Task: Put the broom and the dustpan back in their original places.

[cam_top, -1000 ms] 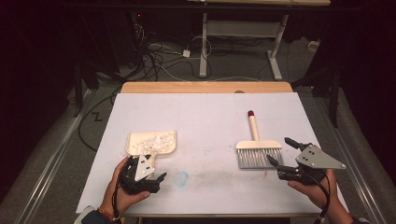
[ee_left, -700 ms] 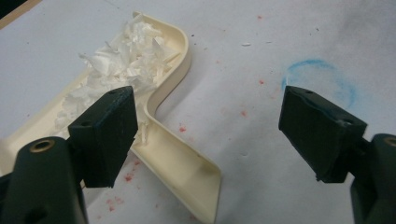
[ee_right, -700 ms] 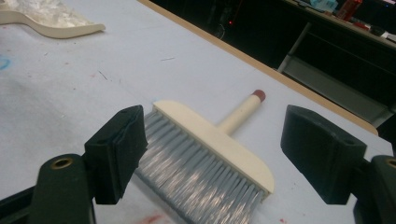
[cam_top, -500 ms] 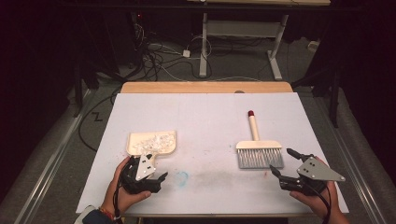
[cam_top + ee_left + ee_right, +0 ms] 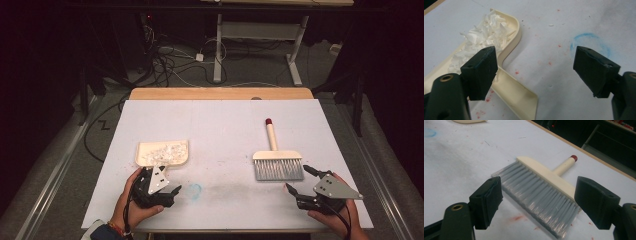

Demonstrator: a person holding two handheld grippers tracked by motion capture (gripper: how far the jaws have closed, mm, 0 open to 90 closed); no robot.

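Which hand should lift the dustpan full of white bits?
Probably left: the left tongs sit open right by the dustpan handle, while the right tongs sit open by the brush.

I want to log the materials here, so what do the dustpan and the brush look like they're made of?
Dustpan: probably cream plastic, with a smooth, slightly glossy moulded rim; it holds white shreds, maybe paper or plastic. Brush: matte cream back and handle, plastic or painted wood; grey synthetic-looking bristles with a sheen; red cap.

White-topped table (image 5: 225, 120): dustpan (image 5: 163, 153) with shreds left, brush (image 5: 276, 159) right.
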